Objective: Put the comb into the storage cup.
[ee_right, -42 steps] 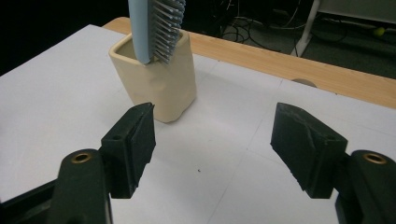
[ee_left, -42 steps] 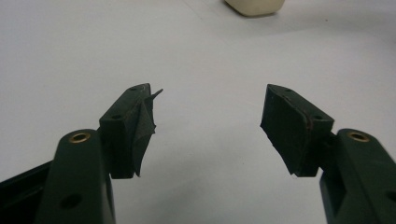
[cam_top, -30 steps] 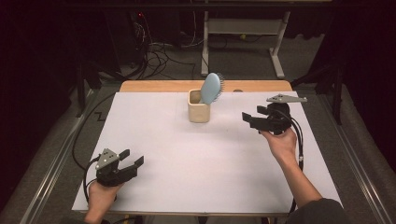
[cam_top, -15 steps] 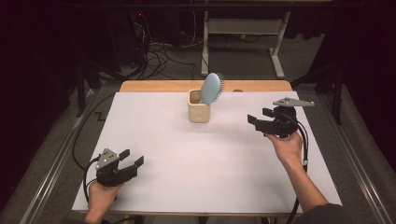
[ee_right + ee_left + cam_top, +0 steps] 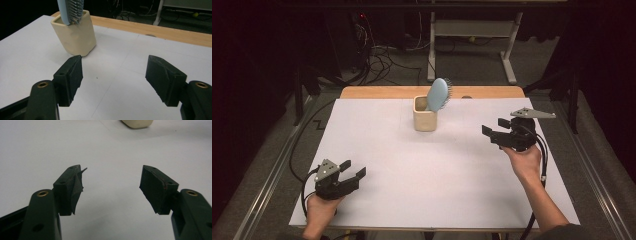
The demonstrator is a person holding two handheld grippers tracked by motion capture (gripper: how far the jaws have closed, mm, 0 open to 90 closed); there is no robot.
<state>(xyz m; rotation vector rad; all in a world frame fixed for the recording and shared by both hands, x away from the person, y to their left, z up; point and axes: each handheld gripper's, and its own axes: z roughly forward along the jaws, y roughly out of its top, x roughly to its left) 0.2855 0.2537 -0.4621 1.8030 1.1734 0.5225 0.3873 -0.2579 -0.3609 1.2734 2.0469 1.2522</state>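
A: Start with the table (image 5: 377,165). Anything different on it?

B: Nothing on the white sheet has moved. The cream cup (image 5: 425,114) sits where it was, toward the far edge, and the blue hairbrush (image 5: 438,94) stands in it as before, head up and leaning to the right over the rim.

A: And the hands?

B: The right gripper (image 5: 494,131) is what changed. A second ago it was level with the cup, off to its right; now it sits a little nearer the person, well apart from the cup, jaws pointing at it. In the right gripper view (image 5: 113,72) the pads stand wide with bare table between them.

A: So it's empty?

B: Empty and open (the brush bristles show just above the cup's rim from that camera). The left gripper (image 5: 353,169), well to the near left of the cup, hasn't stirred; its jaws are spread too, nothing held (image 5: 111,186).

A: Meaning for the job?

B: My guess is that the brush has been left in the cup and the right hand is backing off, though it could equally be lining up a reach.
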